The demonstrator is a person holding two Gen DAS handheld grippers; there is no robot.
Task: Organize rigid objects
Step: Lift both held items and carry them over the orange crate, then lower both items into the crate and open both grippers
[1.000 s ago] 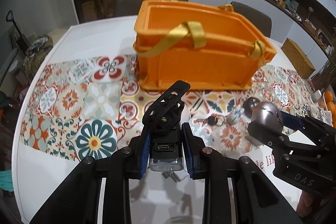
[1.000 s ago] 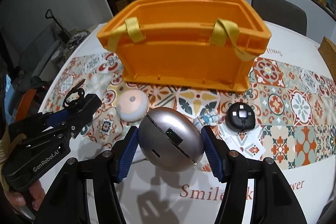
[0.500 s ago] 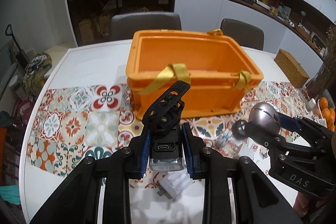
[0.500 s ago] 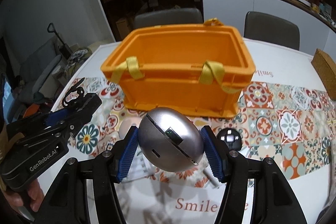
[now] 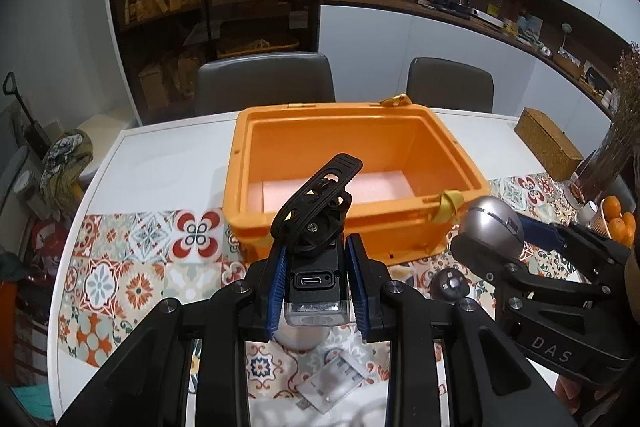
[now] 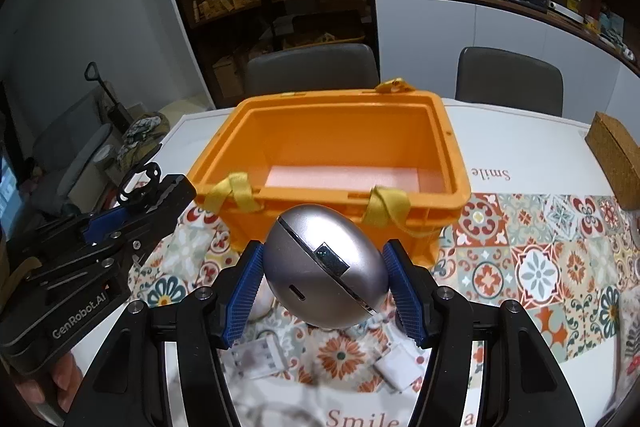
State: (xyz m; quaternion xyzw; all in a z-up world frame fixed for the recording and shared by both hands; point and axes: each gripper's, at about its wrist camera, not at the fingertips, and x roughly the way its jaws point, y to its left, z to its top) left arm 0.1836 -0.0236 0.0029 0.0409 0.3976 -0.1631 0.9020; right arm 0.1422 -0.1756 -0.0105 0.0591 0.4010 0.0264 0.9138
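My left gripper (image 5: 316, 287) is shut on a small black device with a strap mount (image 5: 316, 227), held above the table in front of the orange crate (image 5: 352, 147). My right gripper (image 6: 326, 287) is shut on a silver egg-shaped gadget (image 6: 324, 271), also raised before the orange crate (image 6: 332, 135). The crate is open, with a pale pink floor and yellow strap handles. In the left wrist view the silver gadget (image 5: 492, 227) shows at the right. In the right wrist view the left gripper (image 6: 144, 203) shows at the left.
On the patterned table runner (image 5: 140, 267) lie a black round object (image 5: 450, 281), a white adapter (image 5: 332, 385), a white battery case (image 6: 256, 357) and a white plug (image 6: 400, 367). A woven box (image 5: 548, 143) and oranges (image 5: 618, 219) sit at the right. Two chairs stand behind the table.
Both grippers have risen with their objects, so the crate's inside and pink floor now show. The small items on the runner have dropped lower in view.
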